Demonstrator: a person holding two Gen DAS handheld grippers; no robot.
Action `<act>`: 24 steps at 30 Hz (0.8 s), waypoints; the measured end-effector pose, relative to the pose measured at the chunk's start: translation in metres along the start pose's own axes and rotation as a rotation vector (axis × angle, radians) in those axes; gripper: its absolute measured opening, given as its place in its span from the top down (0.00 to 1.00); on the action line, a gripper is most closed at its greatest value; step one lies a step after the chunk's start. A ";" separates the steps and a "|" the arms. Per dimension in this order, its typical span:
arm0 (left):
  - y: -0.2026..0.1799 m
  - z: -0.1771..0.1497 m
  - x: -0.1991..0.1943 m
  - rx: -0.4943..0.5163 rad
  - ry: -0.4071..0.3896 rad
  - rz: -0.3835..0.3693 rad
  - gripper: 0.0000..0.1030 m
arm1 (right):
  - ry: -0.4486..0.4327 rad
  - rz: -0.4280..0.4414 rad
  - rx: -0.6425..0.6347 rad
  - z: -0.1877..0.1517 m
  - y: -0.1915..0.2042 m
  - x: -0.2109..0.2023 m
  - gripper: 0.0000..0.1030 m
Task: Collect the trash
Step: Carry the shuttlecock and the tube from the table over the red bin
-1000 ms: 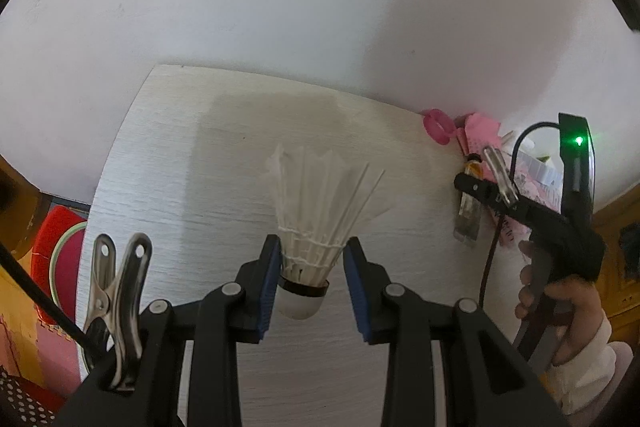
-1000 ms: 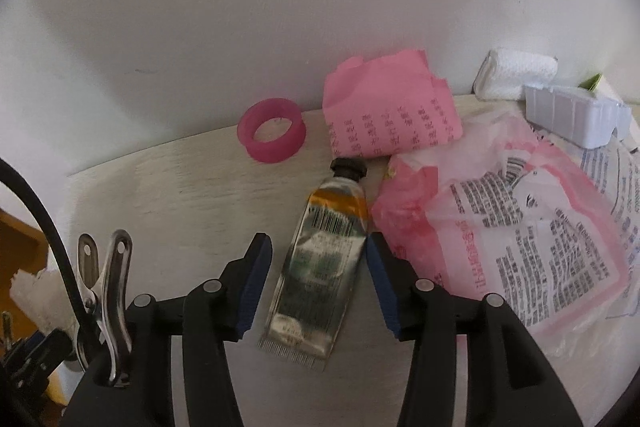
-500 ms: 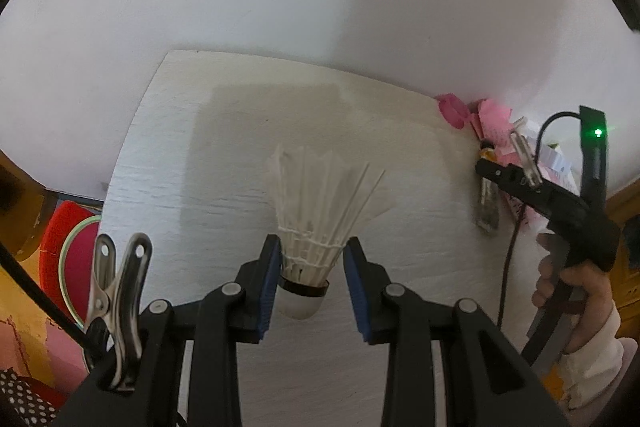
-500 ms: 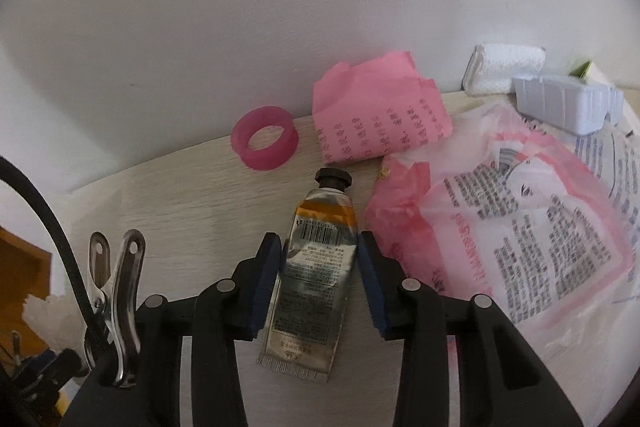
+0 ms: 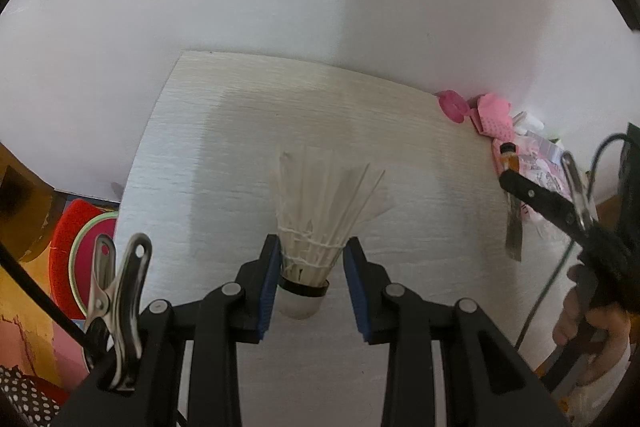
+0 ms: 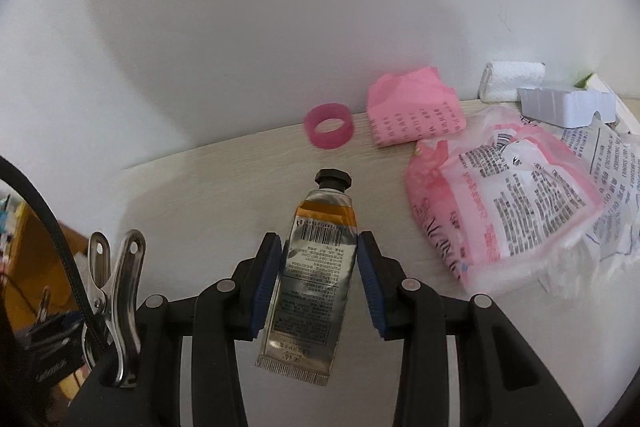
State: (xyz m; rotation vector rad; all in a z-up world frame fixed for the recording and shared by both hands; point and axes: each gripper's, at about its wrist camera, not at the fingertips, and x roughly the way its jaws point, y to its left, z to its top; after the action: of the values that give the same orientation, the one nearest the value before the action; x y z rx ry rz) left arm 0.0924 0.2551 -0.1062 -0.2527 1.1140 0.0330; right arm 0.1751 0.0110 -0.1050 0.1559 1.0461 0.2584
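Shuttlecock (image 5: 316, 227), low centre of the left wrist view, sits clamped between the left gripper (image 5: 310, 281) pads above a pale wood-grain table (image 5: 224, 147). Low centre of the right wrist view, the right gripper (image 6: 318, 281) pinches a metallic tube (image 6: 316, 267) (black cap, barcode showing) lifted off the tabletop. Upper right lie a pink ring (image 6: 329, 132), pink paper (image 6: 414, 119) and a printed plastic bag (image 6: 508, 203), against a white wall (image 6: 280, 7).
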 end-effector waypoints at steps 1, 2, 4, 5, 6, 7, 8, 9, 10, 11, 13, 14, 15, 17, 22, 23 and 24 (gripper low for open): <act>-0.001 -0.001 -0.001 -0.004 -0.005 0.005 0.68 | 0.000 0.009 -0.006 -0.001 0.001 -0.004 0.61; -0.003 -0.003 -0.003 -0.008 -0.007 0.009 0.68 | 0.000 0.018 -0.012 -0.002 0.002 -0.007 0.61; -0.004 -0.006 -0.007 -0.012 -0.012 0.014 0.68 | 0.005 0.037 -0.027 -0.006 0.003 -0.014 0.61; -0.005 -0.007 -0.008 -0.014 -0.016 0.017 0.68 | 0.009 0.045 -0.032 -0.008 0.003 -0.017 0.61; -0.007 -0.009 -0.010 -0.018 -0.022 0.022 0.68 | 0.012 0.059 -0.037 -0.010 0.003 -0.021 0.61; -0.006 -0.011 -0.013 -0.023 -0.026 0.024 0.68 | 0.013 0.069 -0.044 -0.012 0.003 -0.025 0.61; -0.007 -0.013 -0.015 -0.031 -0.030 0.025 0.68 | 0.012 0.076 -0.053 -0.013 0.003 -0.028 0.61; -0.007 -0.015 -0.017 -0.036 -0.033 0.027 0.68 | 0.012 0.087 -0.068 -0.017 0.000 -0.035 0.61; -0.008 -0.017 -0.019 -0.041 -0.036 0.031 0.68 | 0.012 0.096 -0.078 -0.018 0.000 -0.039 0.61; -0.007 -0.019 -0.022 -0.044 -0.039 0.034 0.68 | 0.012 0.109 -0.090 -0.021 0.001 -0.044 0.61; -0.008 -0.023 -0.026 -0.054 -0.048 0.042 0.68 | 0.009 0.126 -0.108 -0.021 0.012 -0.046 0.61; -0.007 -0.025 -0.028 -0.059 -0.051 0.044 0.68 | 0.007 0.134 -0.114 -0.023 0.015 -0.048 0.61; -0.007 -0.027 -0.031 -0.066 -0.055 0.045 0.68 | 0.007 0.144 -0.123 -0.023 0.018 -0.051 0.61; -0.006 -0.032 -0.035 -0.078 -0.063 0.051 0.68 | 0.005 0.159 -0.142 -0.027 0.022 -0.057 0.61; 0.000 -0.042 -0.047 -0.115 -0.088 0.070 0.68 | 0.007 0.205 -0.197 -0.035 0.032 -0.064 0.61; 0.001 -0.045 -0.049 -0.123 -0.092 0.076 0.68 | 0.008 0.215 -0.207 -0.037 0.035 -0.066 0.61; 0.003 -0.047 -0.051 -0.132 -0.096 0.082 0.68 | 0.009 0.225 -0.219 -0.039 0.038 -0.067 0.61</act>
State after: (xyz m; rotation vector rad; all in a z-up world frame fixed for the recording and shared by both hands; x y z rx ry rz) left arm 0.0278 0.2529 -0.0807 -0.3197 1.0275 0.1901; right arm 0.1047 0.0282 -0.0589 0.0737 1.0026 0.5751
